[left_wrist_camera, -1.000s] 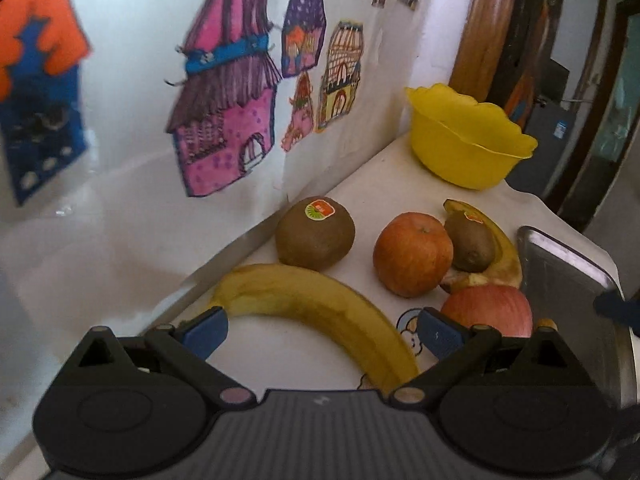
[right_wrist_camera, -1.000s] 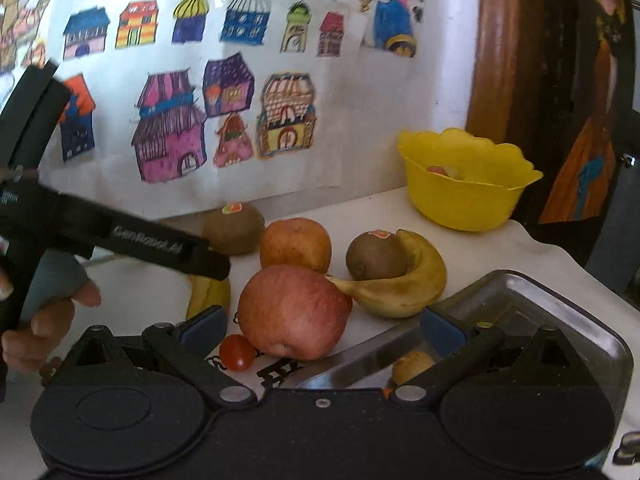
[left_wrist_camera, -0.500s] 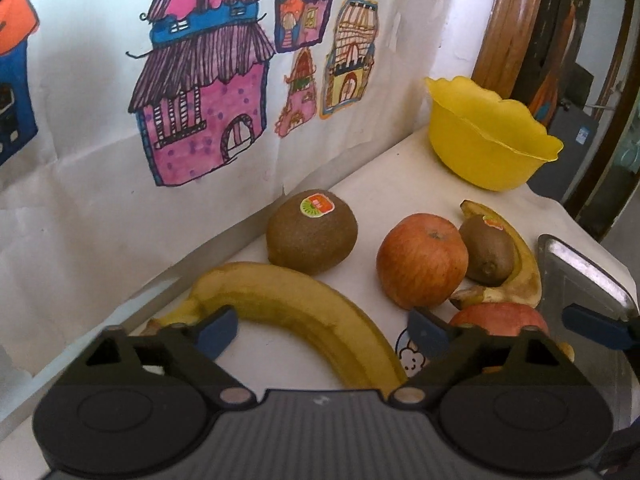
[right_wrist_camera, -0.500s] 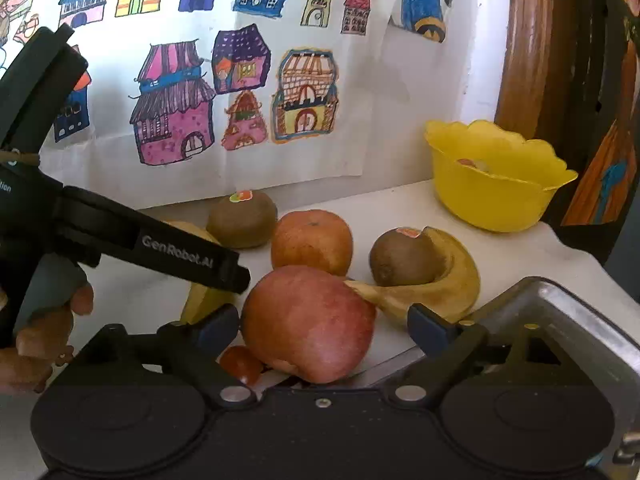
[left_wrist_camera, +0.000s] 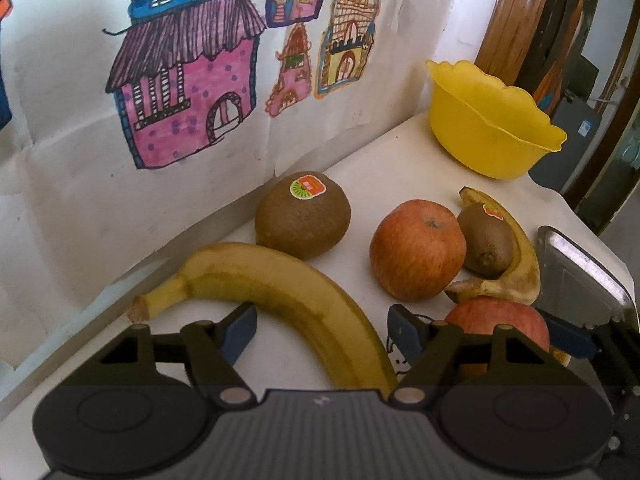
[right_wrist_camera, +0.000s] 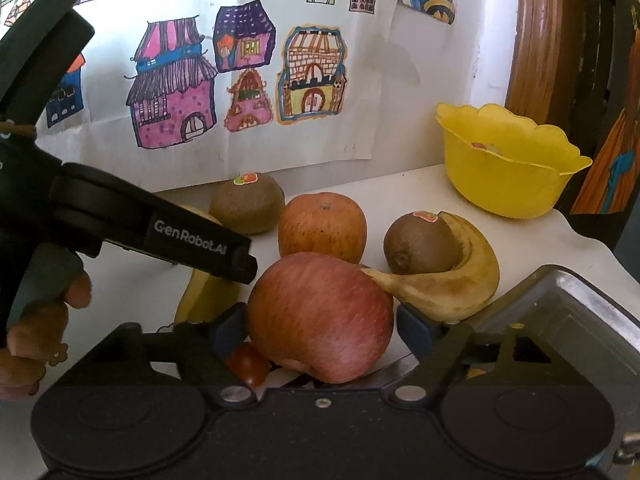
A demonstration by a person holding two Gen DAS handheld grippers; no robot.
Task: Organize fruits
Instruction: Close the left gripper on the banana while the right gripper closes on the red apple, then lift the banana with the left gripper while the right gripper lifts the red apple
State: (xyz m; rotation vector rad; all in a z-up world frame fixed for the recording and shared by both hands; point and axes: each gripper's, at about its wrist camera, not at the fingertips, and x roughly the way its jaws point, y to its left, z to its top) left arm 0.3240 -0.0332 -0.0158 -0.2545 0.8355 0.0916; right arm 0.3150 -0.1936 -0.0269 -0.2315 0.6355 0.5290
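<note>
A long yellow banana (left_wrist_camera: 280, 292) lies on the white table. My left gripper (left_wrist_camera: 322, 330) straddles it with closing jaws, and the blue pads still stand off its skin. A big red apple (right_wrist_camera: 320, 316) sits between the closing jaws of my right gripper (right_wrist_camera: 320, 332), and both pads meet its sides. Behind them lie a stickered kiwi (left_wrist_camera: 302, 216), an orange-red apple (left_wrist_camera: 418, 250), and a second kiwi (left_wrist_camera: 486, 240) nestled in a second banana (left_wrist_camera: 520, 272). A cherry tomato (right_wrist_camera: 248, 364) rests by the red apple.
A yellow bowl (right_wrist_camera: 508, 168) holding something small stands at the table's far right corner. A metal tray (right_wrist_camera: 572, 320) lies at the right, by the red apple. A wall with house drawings (left_wrist_camera: 188, 92) closes the back. A hand (right_wrist_camera: 36, 328) holds the left gripper's body (right_wrist_camera: 160, 232).
Both grippers have come closer and lower to the fruit and their jaws have narrowed, the left around the long banana, the right onto the red apple.
</note>
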